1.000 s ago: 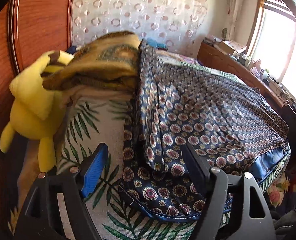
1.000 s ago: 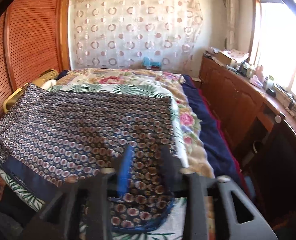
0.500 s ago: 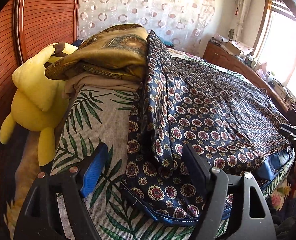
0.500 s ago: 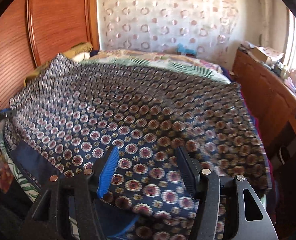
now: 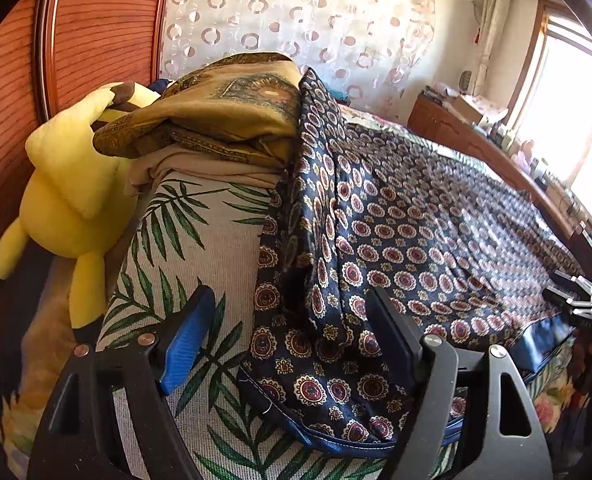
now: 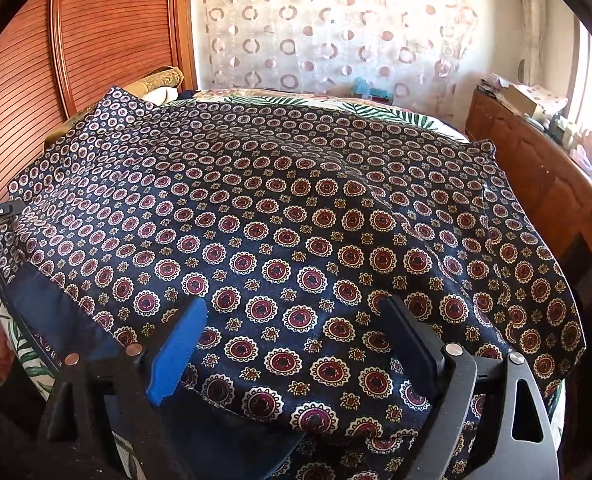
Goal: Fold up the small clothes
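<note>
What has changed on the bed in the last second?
The right gripper opened, letting go of the patterned garment, which now lies spread wider over the bed. The left gripper stayed open over the garment's edge. The yellow plush toy and folded pile stayed put.

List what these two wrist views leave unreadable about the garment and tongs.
- Patterned garment: near hem cut off by the right view's bottom edge.
- Left tongs: contact with the cloth is unclear in the left view.
- Items on the dresser: too small and washed out by window glare.
</note>
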Motion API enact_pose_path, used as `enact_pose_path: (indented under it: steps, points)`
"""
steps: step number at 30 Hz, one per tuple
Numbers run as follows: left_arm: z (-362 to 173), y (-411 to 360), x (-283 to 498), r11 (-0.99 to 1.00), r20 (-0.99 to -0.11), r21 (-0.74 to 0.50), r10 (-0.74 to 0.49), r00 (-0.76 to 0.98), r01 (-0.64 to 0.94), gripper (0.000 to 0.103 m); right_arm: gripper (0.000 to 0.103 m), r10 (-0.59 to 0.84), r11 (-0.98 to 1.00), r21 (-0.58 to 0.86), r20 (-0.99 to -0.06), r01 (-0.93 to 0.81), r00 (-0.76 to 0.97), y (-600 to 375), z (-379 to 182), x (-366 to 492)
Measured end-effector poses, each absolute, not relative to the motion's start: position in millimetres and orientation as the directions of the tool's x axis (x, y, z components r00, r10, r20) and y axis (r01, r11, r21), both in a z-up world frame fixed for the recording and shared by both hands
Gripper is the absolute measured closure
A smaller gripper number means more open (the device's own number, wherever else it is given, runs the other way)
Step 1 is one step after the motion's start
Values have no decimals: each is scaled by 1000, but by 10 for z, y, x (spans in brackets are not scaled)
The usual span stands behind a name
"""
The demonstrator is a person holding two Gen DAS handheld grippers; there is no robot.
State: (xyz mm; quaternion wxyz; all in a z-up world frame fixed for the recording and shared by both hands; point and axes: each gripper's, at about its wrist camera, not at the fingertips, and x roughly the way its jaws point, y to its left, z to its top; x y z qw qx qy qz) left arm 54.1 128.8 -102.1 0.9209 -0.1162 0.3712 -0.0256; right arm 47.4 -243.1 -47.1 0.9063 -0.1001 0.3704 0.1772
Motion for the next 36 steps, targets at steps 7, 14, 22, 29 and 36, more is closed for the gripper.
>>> enact_pose_path:
  steps: [7, 14, 22, 29, 36]
  points:
    - [-1022, 1349, 546, 966, -678, -247, -116, 725, -76, 62, 9, 219, 932, -50, -711, -359, 668, -2435, -439, 403]
    - [-1022, 1284, 572, 970, -692, -236, -124, 711, -60, 65, 1, 197, 938, -56, -727, -342, 658, -2477, -360, 305]
    - [-1028, 1168, 601, 966, -693, -260, -177, 699, -13, 97, 1, 211, 934, -55, -712, -353, 670, -2522, -373, 272]
    - [-783, 1024, 583, 953, -632, -301, -229, 740, 37, 99, 1, 237, 923, -55, -698, -380, 676, -2572, -396, 224]
    - [-252, 536, 683, 943, -546, -283, -309, 779, 177, 99, 1, 246, 920, -55, -691, -388, 680, -2630, -395, 178]
